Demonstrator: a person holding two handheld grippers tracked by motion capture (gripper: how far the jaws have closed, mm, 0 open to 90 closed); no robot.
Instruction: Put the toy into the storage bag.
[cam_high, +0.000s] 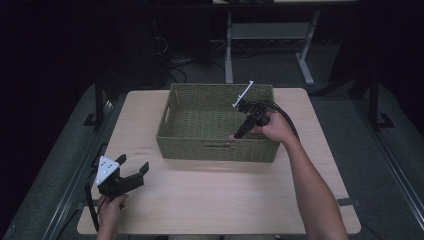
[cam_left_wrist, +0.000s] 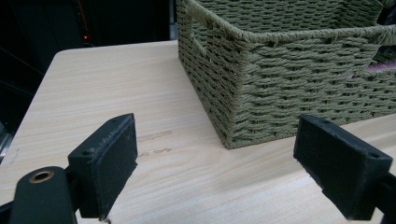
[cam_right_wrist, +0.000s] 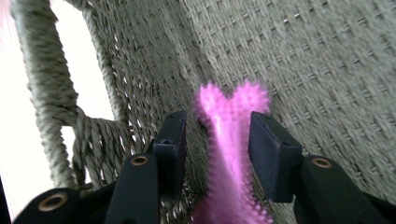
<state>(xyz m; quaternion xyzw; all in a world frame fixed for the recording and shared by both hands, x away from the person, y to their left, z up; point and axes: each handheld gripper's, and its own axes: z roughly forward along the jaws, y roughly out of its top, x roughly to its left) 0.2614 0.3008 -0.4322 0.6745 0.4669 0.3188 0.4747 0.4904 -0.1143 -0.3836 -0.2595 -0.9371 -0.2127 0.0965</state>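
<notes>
Right claw (cam_high: 239, 133), centre right of the high view, reaches down inside the green woven basket (cam_high: 215, 150) near its front wall. In the right gripper view a pink spiky bone-shaped toy (cam_right_wrist: 229, 135) stands between its jaws, with small gaps at both pads: jaws loose, not pressing. Left claw (cam_high: 134, 166), lower left of the high view, stands wide open over bare table (cam_high: 225, 195), holding nothing; the basket's corner lies beyond it.

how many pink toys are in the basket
1: a pink spiky bone-shaped toy between the right gripper jaws, inside the woven basket by its near wall handle. Others may be hidden behind that wall.
</notes>
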